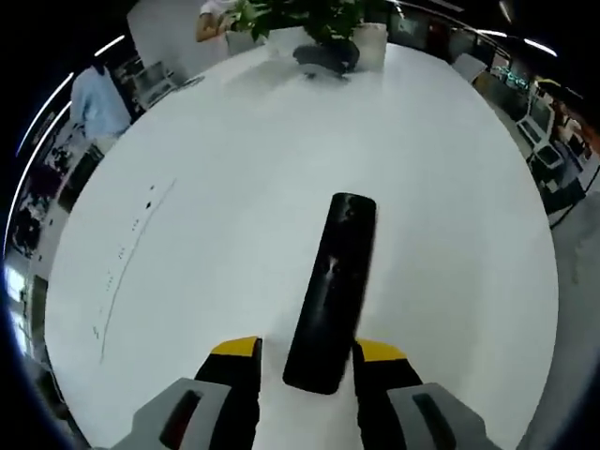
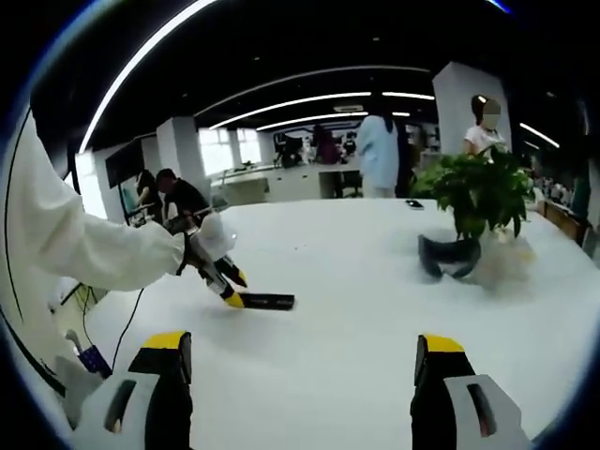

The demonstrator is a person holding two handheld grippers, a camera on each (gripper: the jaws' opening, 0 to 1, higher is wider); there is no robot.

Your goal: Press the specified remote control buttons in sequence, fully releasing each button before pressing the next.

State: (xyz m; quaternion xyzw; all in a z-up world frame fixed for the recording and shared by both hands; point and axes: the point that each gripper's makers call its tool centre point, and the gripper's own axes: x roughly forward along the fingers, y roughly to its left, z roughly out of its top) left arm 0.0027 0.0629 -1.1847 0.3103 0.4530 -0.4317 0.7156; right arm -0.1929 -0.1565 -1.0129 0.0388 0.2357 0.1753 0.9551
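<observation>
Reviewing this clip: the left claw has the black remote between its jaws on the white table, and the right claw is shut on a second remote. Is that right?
Not quite. The right gripper view shows the right claw open, jaws wide apart with nothing between them. The rest holds: the left claw has the black remote between its jaws on the white table.

Left gripper view: close above the table (image 1: 234, 169), looking down along the remote (image 1: 333, 291).
Right gripper view: low, farther back, facing across.
Shared: table, remote (image 2: 265, 301), probably the plant (image 2: 480, 192).
</observation>
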